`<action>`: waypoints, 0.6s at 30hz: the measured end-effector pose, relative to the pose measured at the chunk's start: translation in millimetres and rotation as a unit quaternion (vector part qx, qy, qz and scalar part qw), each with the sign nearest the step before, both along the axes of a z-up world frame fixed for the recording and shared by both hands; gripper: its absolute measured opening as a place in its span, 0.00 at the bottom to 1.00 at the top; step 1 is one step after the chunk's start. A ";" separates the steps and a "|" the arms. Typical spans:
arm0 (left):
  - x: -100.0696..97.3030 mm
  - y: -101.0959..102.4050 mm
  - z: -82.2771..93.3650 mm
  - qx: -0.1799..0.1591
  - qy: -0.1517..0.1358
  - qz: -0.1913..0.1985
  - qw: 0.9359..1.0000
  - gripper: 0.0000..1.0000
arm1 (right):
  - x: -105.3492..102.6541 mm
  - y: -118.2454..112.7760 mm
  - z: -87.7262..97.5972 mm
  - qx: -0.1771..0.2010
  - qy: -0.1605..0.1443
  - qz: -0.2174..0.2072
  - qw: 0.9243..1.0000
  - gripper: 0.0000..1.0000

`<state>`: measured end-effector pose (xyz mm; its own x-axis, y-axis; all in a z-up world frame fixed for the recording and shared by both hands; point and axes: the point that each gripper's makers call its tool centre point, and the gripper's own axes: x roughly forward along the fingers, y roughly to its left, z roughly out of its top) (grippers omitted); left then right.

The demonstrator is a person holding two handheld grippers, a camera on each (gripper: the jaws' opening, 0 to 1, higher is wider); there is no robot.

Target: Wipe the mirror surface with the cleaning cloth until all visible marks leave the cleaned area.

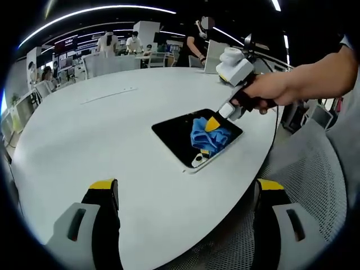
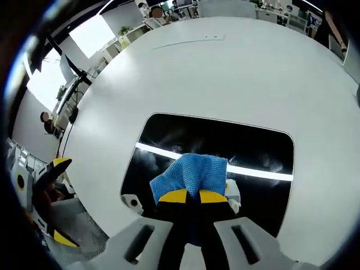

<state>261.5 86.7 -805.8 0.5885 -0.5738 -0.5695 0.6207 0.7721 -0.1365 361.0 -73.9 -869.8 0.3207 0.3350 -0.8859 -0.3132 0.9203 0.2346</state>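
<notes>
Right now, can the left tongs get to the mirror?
Probably yes: the left tongs hang open over bare table short of the mirror, though the right tongs press the cloth there.

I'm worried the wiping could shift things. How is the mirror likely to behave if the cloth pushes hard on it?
The mirror lies flat and unclamped on the smooth white table, so it may slide. It sits near the table's edge, so a push that way is riskier. It looks thin, rigid and glassy, probably fragile. The soft blue cloth, pinched by the right gripper, should crumple rather than scratch.
</notes>
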 end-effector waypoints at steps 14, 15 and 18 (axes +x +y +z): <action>-0.5 -0.4 0.3 -0.001 0.001 0.000 1.000 0.99 | 35.7 -0.2 -1.6 -0.011 -0.009 -0.002 1.000 0.00; -0.4 -0.4 0.7 -0.001 0.001 0.000 1.000 0.99 | 38.6 -0.2 -1.3 -0.012 -0.009 -0.002 1.000 0.00; -0.2 -0.1 0.7 -0.002 0.001 0.001 1.000 0.99 | 44.9 -0.9 -0.8 -0.013 -0.008 -0.003 1.000 0.00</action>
<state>261.3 86.6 -805.1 0.5886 -0.5744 -0.5689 0.6190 0.7728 -0.1400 405.8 -74.8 -870.6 0.3366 0.3098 -0.8892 -0.3106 0.9280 0.2058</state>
